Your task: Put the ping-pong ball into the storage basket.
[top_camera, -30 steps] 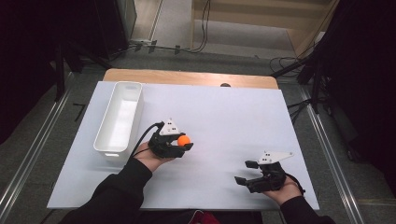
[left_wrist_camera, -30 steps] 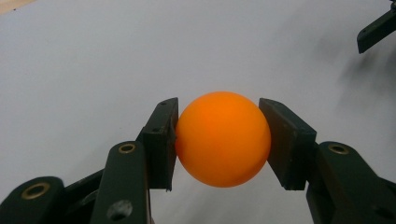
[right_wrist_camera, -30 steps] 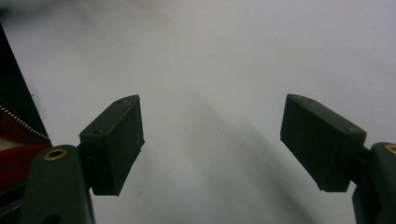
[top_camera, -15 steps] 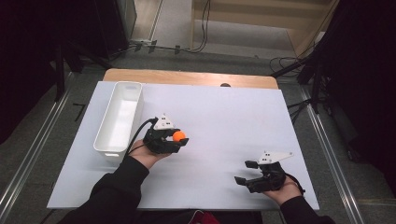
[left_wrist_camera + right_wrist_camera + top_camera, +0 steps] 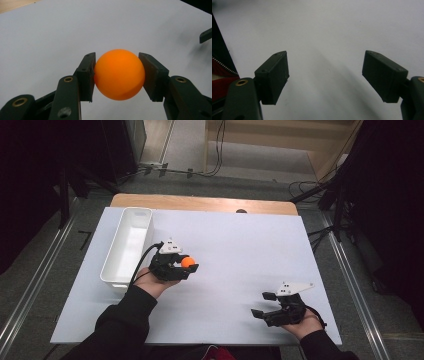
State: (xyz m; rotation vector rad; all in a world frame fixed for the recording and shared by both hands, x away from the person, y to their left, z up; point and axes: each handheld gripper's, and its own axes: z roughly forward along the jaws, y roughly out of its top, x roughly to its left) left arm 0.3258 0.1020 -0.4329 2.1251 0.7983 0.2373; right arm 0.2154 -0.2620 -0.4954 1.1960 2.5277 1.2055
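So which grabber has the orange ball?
The left gripper, beside the white bin: its jaws pinch the ball from both sides. The right gripper stands open with nothing between its jaws.

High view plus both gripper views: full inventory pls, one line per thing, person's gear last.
ball: 1, orange, clamped between the left gripper's jaws, right of the bin
bin: 1, white, long and narrow, on the sheet's left side, nothing visible inside
sheet: 1, white, covers most of the table
table: 1, wood, far edge bare beyond the sheet
left gripper: 1, black, shut on the ball, beside the bin
right gripper: 1, black, jaws open, holds nothing, near right corner of the sheet
sleeves: 2, black, bottom edge
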